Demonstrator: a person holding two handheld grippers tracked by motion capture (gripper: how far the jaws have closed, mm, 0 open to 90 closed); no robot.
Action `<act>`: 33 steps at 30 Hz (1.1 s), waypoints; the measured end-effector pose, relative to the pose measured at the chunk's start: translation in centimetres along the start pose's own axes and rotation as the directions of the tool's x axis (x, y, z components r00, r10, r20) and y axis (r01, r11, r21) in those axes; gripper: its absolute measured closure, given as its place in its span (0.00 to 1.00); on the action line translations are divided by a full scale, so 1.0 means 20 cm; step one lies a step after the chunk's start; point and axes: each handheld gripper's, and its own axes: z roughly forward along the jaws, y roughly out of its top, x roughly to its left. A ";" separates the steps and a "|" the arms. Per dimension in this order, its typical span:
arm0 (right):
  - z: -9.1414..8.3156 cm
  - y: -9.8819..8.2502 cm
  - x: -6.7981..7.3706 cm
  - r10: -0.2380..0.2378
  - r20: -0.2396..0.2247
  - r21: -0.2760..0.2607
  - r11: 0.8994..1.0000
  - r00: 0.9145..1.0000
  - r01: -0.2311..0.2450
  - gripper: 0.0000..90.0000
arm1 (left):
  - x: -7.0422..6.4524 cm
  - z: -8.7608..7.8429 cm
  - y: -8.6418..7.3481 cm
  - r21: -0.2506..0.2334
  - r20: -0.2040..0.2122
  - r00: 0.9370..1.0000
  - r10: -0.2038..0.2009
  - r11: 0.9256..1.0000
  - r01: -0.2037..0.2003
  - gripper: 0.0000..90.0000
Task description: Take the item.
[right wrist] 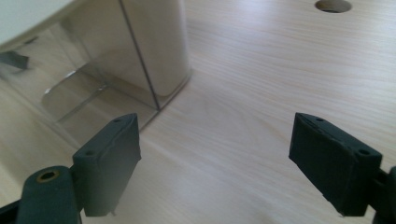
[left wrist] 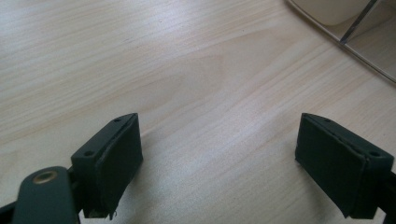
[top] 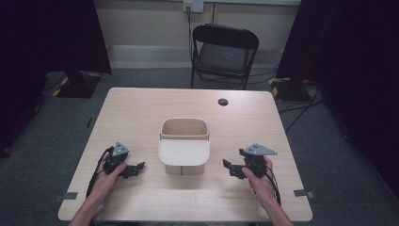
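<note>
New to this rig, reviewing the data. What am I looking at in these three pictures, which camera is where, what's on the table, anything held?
No robot: a person holds a two-jaw tool in each hand. The high view looks down on a wooden table. The left gripper and right gripper flank a beige container with a clear base. Behind the table stands a black chair. The other two pictures come from cameras on the grippers, looking along their black jaws. Both sets of jaws stand wide apart over bare wood; nothing is held.

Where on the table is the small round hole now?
In the high view the round hole lies near the table's far edge, right of centre, beyond the beige container and before the black chair.
</note>
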 end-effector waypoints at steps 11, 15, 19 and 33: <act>-0.01 0.04 0.11 -0.051 -0.086 -0.006 0.999 0.995 0.051 0.18 | 0.00 0.00 0.00 0.000 0.000 1.000 0.000 1.000 0.000 0.16; 0.00 0.05 0.16 -0.074 -0.116 -0.012 0.997 0.991 0.074 0.17 | 0.00 0.00 0.00 0.000 0.000 1.000 0.000 1.000 0.000 0.16; 0.01 0.05 0.19 -0.086 -0.141 -0.021 0.996 0.986 0.083 0.16 | 0.00 0.00 0.00 0.001 0.000 1.000 0.000 1.000 0.000 0.16; 0.05 0.08 0.28 -0.105 -0.181 -0.025 0.994 0.978 0.102 0.16 | 0.00 0.00 0.00 0.001 0.000 1.000 0.000 1.000 0.000 0.16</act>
